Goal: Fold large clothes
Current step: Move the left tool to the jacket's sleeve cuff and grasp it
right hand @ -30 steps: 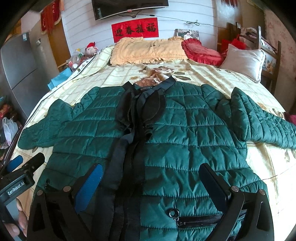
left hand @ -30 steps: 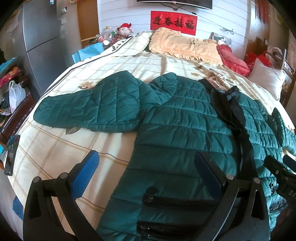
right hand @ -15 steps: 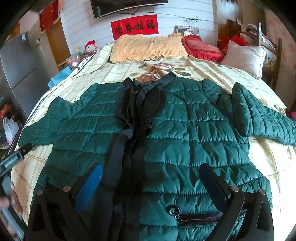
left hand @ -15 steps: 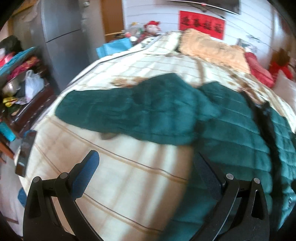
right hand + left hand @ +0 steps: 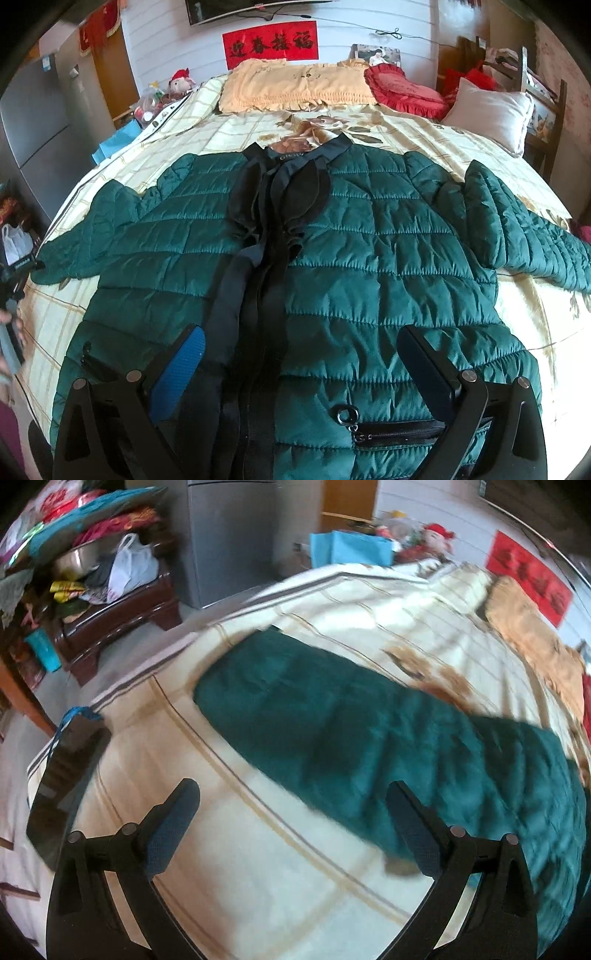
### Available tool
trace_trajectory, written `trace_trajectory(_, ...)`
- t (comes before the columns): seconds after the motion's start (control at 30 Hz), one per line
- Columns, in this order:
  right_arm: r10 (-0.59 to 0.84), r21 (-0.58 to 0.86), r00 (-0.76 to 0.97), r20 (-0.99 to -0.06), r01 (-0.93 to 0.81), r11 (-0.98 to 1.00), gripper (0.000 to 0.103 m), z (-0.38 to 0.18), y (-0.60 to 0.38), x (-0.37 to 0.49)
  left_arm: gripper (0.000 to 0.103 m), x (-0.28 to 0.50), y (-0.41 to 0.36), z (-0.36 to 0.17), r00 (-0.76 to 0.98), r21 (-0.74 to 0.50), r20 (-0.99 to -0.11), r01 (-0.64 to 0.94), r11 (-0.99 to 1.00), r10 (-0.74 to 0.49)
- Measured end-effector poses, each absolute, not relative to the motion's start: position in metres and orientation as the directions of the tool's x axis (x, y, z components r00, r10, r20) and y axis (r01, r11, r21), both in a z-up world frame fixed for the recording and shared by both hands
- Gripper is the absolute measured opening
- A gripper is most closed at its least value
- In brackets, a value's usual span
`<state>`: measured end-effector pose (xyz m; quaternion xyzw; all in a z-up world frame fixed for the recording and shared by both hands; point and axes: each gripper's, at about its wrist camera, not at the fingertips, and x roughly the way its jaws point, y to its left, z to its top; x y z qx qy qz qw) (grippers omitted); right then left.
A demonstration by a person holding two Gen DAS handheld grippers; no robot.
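Observation:
A dark green quilted jacket lies flat and face up on the bed, sleeves spread to both sides, black zipper placket down its middle. My right gripper is open and empty, low over the jacket's hem near a zip pocket. My left gripper is open and empty above the bedsheet, just short of the jacket's left sleeve. The sleeve's cuff end points toward the bed's left edge. The left gripper also shows at the far left of the right wrist view.
A cream checked bedsheet covers the bed. Pillows and a red cushion lie at the head. A dark phone lies at the bed's left corner. A brown bench with bags and a grey fridge stand left.
My left gripper has swung left, from over the jacket's body to over the sheet by the left sleeve. My right gripper has stayed almost still over the hem.

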<state>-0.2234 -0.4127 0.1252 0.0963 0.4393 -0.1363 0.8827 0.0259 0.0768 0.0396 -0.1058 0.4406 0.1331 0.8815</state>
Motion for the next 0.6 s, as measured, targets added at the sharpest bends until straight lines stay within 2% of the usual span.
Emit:
trace_trajectory(0.23, -0.162, 0.033, 0.559, -0.813, 0.323, 0.946, 0.103, 0.124, -0.411, -0.220, 0.099, 0.056, 0.119, 0.026, 0.572, -0.139, -0.810, -0.404, 0.904, 0.131)
trace_trajectory(0.43, -0.150, 0.038, 0.538, -0.829, 0.323, 0.946, 0.103, 0.118, -0.411, -0.215, 0.093, 0.069, 0.139, 0.015, 0.576, -0.208, -0.811, -0.451, 0.868, 0.105)
trace_trajectory(0.53, -0.148, 0.035, 0.531, -0.834, 0.319, 0.947, 0.103, 0.116, -0.409, -0.213, 0.083, 0.073, 0.142, 0.015, 0.588, -0.221, -0.802, -0.452, 0.864, 0.102)
trace_trajectory(0.6, -0.146, 0.032, 0.527, -0.837, 0.315, 0.949, 0.103, 0.115, -0.407, -0.211, 0.071, 0.076, 0.142, 0.016, 0.592, -0.217, -0.799, -0.440, 0.871, 0.100)
